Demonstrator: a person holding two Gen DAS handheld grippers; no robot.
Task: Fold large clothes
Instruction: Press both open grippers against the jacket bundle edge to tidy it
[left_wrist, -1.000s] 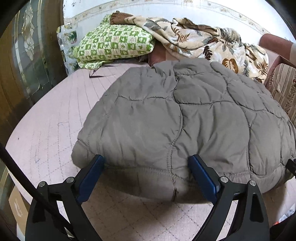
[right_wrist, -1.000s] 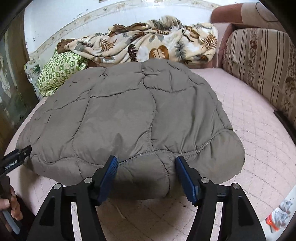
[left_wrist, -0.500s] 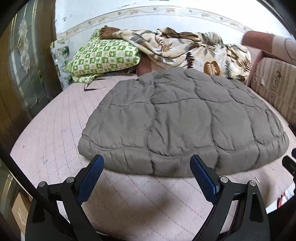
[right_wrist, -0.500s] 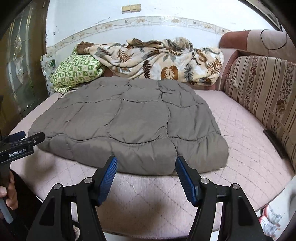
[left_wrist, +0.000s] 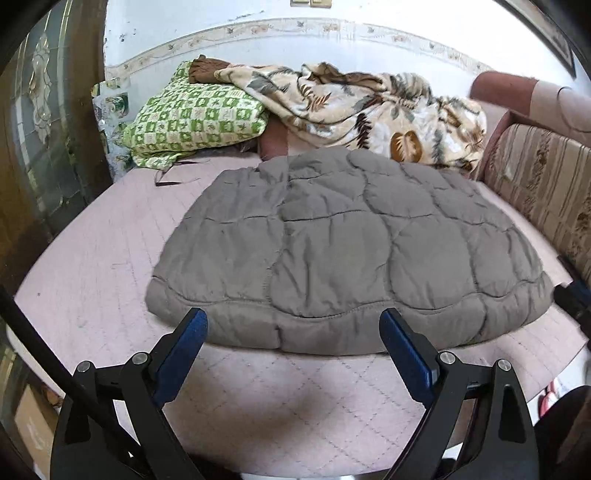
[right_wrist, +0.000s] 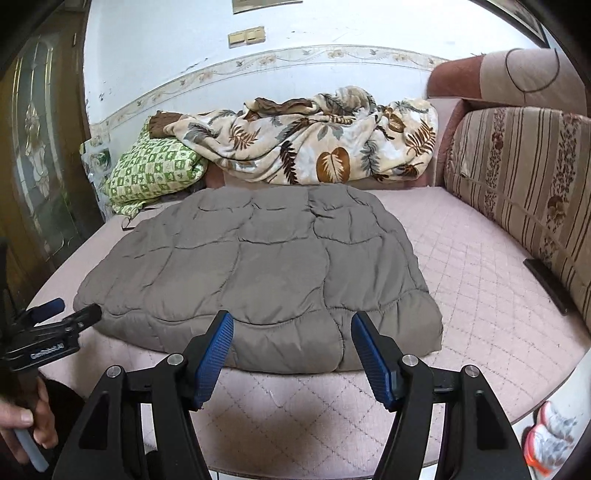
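A grey quilted garment (left_wrist: 343, 251) lies folded flat on the pink quilted bed (left_wrist: 92, 266); it also shows in the right wrist view (right_wrist: 266, 273). My left gripper (left_wrist: 293, 343) is open and empty, held back just short of the garment's near edge. My right gripper (right_wrist: 291, 343) is open and empty, also just short of that edge, nearer its right end. The left gripper (right_wrist: 66, 314) shows at the left of the right wrist view, held in a hand.
A green patterned pillow (left_wrist: 192, 118) and a leaf-print blanket (left_wrist: 362, 107) lie at the back by the wall. A striped sofa back (right_wrist: 524, 184) runs along the right. A wooden glass door (left_wrist: 40, 129) stands left. Shoes (right_wrist: 550, 439) lie on the floor.
Both grippers have pulled back from the garment's near edge and risen. The garment, which bulged close to the fingers before, now lies flat on the bed.
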